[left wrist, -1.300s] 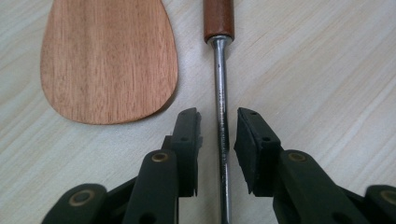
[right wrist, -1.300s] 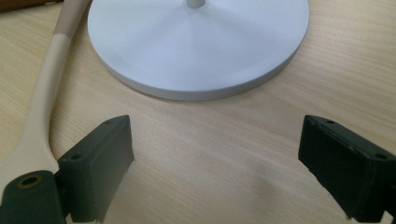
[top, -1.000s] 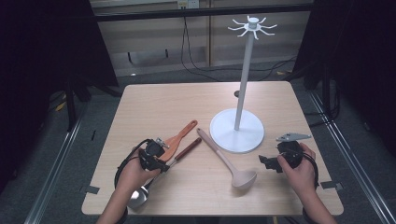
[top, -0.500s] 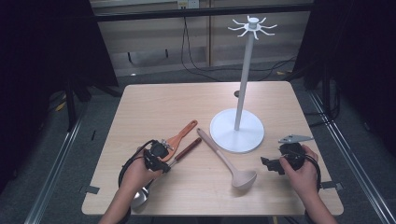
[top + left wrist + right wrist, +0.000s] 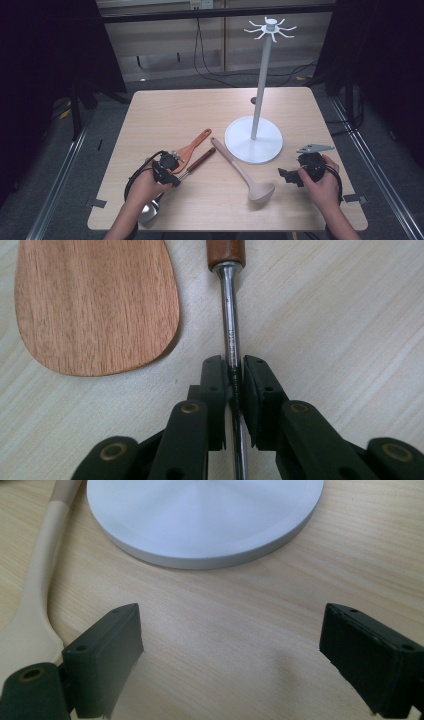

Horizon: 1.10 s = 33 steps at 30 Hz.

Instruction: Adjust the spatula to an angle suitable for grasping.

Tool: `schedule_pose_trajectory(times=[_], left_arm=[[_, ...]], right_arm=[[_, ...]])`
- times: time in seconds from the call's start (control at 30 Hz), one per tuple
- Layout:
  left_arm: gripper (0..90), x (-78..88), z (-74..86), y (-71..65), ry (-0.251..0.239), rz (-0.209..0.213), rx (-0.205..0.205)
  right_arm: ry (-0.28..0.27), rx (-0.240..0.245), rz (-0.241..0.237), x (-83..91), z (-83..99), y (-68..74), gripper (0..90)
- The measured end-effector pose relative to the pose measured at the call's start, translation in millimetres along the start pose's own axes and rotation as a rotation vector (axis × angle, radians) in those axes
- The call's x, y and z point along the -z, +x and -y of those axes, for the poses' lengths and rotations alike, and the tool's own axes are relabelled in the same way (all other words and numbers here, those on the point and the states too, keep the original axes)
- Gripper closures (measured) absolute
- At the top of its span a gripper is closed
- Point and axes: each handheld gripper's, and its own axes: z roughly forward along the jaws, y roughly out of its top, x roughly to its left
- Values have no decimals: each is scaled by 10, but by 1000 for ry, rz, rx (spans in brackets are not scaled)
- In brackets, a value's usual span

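Steel shank of the wooden-handled metal ladle (image 5: 231,325), lying at lower left beside the wooden spatula (image 5: 95,300), is pinched by the left hand-held gripper (image 5: 232,385), presumably for hanging on the white rack (image 5: 260,90), while the right hand-held gripper (image 5: 230,665) gapes empty over the worktop (image 5: 240,610).

I can't read any text, label, brand, number or sign from here. The metal shaft of the spoon (image 5: 230,315) carries a faint stamped mark in the left gripper view, too small and blurred for me to make out. Nothing else on the table (image 5: 165,110) bears lettering.
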Motion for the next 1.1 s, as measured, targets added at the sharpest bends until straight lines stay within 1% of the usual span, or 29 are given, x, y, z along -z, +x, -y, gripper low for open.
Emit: schedule_pose_trajectory(times=[0.03,0.1,0.17,0.2,0.3,0.33,0.4,0.43,0.53,0.57,0.6,0.63,0.67,0.7,0.73,0.77,0.8,0.87,0.93,1.0,1.03,1.07,1.1], left_arm=[[797,1,-1,-2,5,0,-2],[815,5,-4,-5,17,-5,-19],[822,-1,-7,-18,15,-5,-3],[824,3,-13,-21,25,-7,-3],[836,1,-17,-26,29,-3,3],[837,-3,-19,-29,23,-6,0],[842,8,-28,-32,29,-14,-16],[843,16,-30,-34,22,-21,-18],[844,67,-35,-29,7,-19,-6],[844,99,-37,-34,-10,-8,0],[844,99,-37,-34,-10,-8,0],[844,114,-36,-39,-26,-4,8],[845,131,-37,-39,-30,0,11],[845,149,-35,-40,-37,10,16],[845,163,-33,-32,-44,12,9],[845,172,-29,-34,-58,21,15],[845,186,-26,-32,-58,26,18],[846,194,-18,-38,-86,26,31],[846,230,-11,-36,-89,26,24],[846,268,-9,-37,-119,45,26],[846,285,-9,-38,-136,52,26],[846,303,-10,-39,-147,57,26],[846,323,-11,-47,-166,69,35]], right_arm=[[-2,3,1,-7,-3,0,96],[-9,12,-4,-15,-6,-1,97],[-1,6,-2,-10,-8,6,97],[-7,10,0,-13,-7,2,97],[-3,10,-4,-11,-1,4,96],[-4,10,-4,-10,0,4,97],[3,8,-7,-7,3,4,96],[11,0,-7,-6,8,7,96],[7,9,-9,-10,13,-1,96],[10,2,-9,-8,13,3,96],[10,2,-9,-8,13,3,96],[9,-1,-9,-8,13,4,96],[8,-4,-12,-9,11,4,96],[6,-4,-14,-11,9,6,96],[-1,5,-17,-17,5,3,96],[1,5,-16,-16,2,8,96],[-4,9,-15,-18,-4,9,96],[-12,9,-22,-18,-16,16,96],[-13,-1,-23,-16,-30,30,96],[-26,5,-30,-23,-41,32,96],[-31,-5,-38,-25,-52,45,97],[-35,-3,-39,-26,-56,45,96],[-35,-3,-39,-26,-56,45,96]])
